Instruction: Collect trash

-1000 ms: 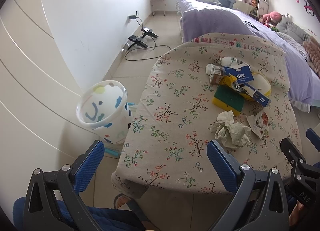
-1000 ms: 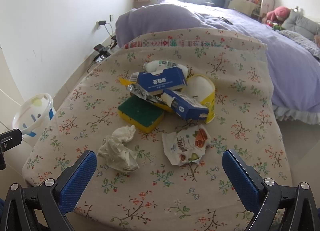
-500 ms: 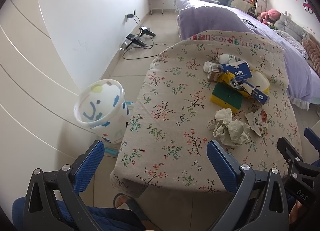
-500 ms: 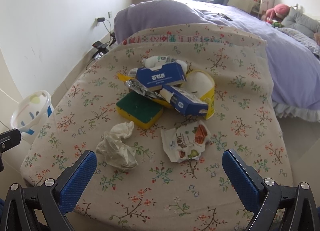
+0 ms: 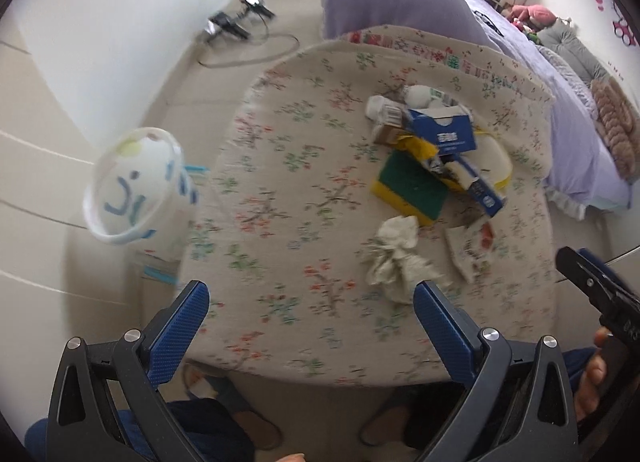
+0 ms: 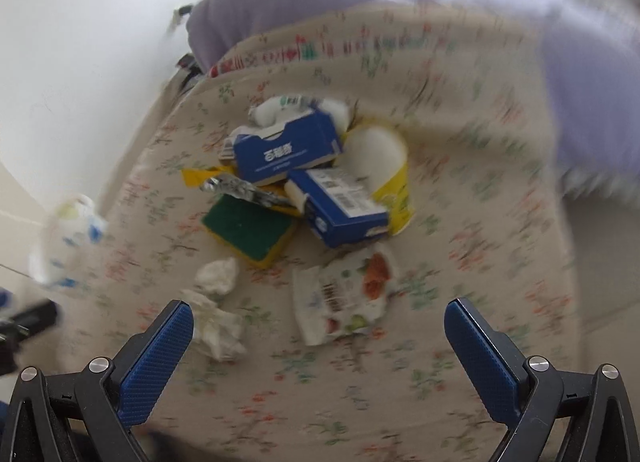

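Trash lies on a floral-cloth table: a crumpled tissue, a torn snack wrapper, a green-and-yellow sponge, two blue boxes, a yellow cup and a white bottle. A white patterned bin stands on the floor left of the table. My left gripper is open and empty over the near table edge. My right gripper is open and empty, just short of the wrapper and tissue.
A purple bed runs behind and to the right of the table. Cables and a power strip lie on the floor by the white wall. Slippered feet show below the table edge. The right gripper shows in the left wrist view.
Both grippers have moved forward and tilted down over the table; the trash pile looks nearer and both views are motion-blurred. Both stay open and empty.
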